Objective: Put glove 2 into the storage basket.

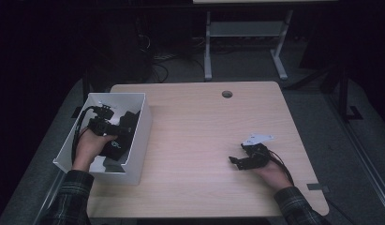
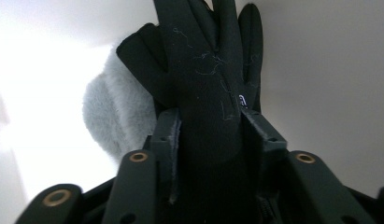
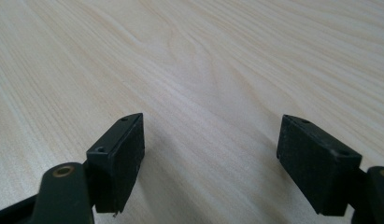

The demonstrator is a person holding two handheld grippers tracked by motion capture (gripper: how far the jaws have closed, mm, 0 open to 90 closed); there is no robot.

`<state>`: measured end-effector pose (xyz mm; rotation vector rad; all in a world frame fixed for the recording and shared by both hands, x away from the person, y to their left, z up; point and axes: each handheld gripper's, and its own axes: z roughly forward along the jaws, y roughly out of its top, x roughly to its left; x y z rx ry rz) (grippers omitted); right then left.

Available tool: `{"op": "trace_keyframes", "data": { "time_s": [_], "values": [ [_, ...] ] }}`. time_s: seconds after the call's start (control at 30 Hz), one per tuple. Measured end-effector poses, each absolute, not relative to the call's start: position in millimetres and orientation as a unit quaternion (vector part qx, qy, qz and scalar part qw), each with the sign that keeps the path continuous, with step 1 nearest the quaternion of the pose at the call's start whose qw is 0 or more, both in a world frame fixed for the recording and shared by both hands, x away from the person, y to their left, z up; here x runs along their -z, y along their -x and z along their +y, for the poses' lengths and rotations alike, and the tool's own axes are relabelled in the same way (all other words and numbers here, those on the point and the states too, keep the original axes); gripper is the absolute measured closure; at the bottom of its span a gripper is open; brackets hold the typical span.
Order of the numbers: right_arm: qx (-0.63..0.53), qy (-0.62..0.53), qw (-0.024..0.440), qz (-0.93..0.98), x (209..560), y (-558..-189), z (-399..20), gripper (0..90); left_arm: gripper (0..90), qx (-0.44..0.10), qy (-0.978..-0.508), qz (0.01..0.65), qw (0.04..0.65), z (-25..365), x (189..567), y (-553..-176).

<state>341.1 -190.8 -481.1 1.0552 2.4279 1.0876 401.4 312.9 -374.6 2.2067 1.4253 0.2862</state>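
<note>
1. While the left tool (image 1: 116, 125) sits inside the white box (image 1: 141, 136) at the worktop's (image 1: 199, 140) left edge, its jaws are clamped on a black glove (image 2: 203, 93).
2. Glove's fingers point away from the tool; pale grey fluffy stuff (image 2: 112, 116) lies just beside it in the box.
3. Right tool (image 1: 236, 161) rests on the bare wood well apart from the box, jaws spread wide, nothing between them.
4. Right hand (image 1: 270, 173) holds that tool low on the worktop.
</note>
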Motion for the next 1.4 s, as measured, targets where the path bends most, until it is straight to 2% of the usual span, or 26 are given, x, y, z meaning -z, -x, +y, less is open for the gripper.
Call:
{"op": "trace_keyframes", "data": {
  "time_s": [0.23,0.37,0.7,0.87,1.07,1.4],
  "values": [
    [-0.376,-0.365,0.139,0.84,481.1,-341.1,-190.7,23.4,37.8,-0.128,-0.806,0.517,0.259,314.2,367.4,-402.0],
    [-0.377,-0.364,0.14,0.84,481.1,-341.2,-190.7,23.4,31.4,-0.142,-0.797,0.518,0.276,317.5,355.5,-400.9],
    [-0.377,-0.364,0.14,0.84,481.1,-341.1,-190.7,23.4,29.6,-0.155,-0.799,0.485,0.32,302.8,319.6,-394.6],
    [-0.377,-0.363,0.14,0.841,481.2,-341.0,-190.6,23.0,29.0,-0.151,-0.807,0.454,0.347,275.1,304.8,-389.3],
    [-0.377,-0.362,0.139,0.841,481.2,-341.1,-190.4,22.3,28.1,-0.139,-0.818,0.419,0.369,237.3,301.7,-379.5],
    [-0.377,-0.362,0.138,0.841,481.2,-340.9,-190.3,22.3,27.3,-0.105,-0.837,0.37,0.389,176.6,317.1,-360.6]
  ]
}}
